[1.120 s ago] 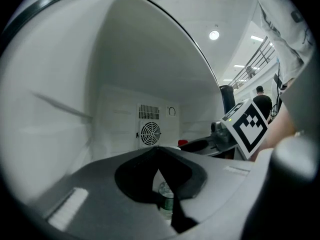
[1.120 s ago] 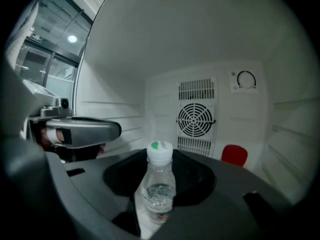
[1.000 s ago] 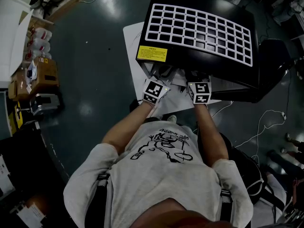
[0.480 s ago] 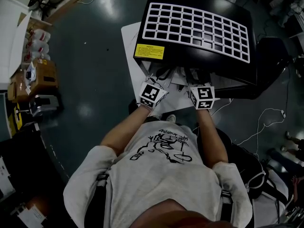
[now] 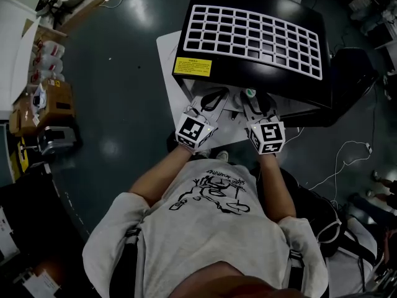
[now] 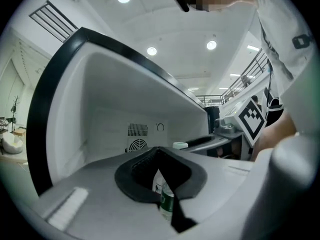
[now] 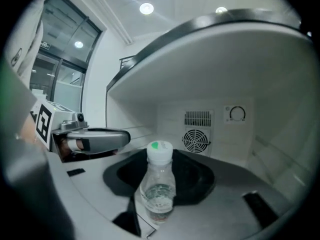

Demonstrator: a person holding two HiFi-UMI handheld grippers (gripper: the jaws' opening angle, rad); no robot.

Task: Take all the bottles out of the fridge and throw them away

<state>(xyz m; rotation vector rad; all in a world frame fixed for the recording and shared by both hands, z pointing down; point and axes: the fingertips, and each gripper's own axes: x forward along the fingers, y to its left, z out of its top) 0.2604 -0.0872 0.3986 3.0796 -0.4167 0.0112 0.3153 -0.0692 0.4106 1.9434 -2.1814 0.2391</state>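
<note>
From the head view: a small black box fridge [image 5: 273,73] with a white grid rack [image 5: 254,39] lying on top and a yellow sticker [image 5: 193,66] on the fridge's front left corner. Just at the fridge's open front, the left gripper [image 5: 213,99] and the right gripper [image 5: 257,103] side by side, both pointing into the fridge, held by a person in a grey shirt [image 5: 205,228]. Between the right gripper's fingers, a small clear plastic bottle with a white cap [image 5: 249,93] and a green dot on the cap, right under the fridge's front edge. From the left gripper view: the white inside of the fridge straight ahead, with a round fan grille [image 6: 136,145] on the fridge's back wall. Fingers close together, squeezing a clear bottle with a green label [image 6: 167,199], standing up at the fridge's open front. Only a thin strip of this bottle showing between the dark pads. From the right gripper view: fingers quite wide apart, pressing on both sides of the clear plastic bottle with a white cap. Bottle upright, some water inside, at the fridge's open front, well away from the fan grille. A round dial [image 7: 236,114] beside that grille on the fridge's back wall.
</note>
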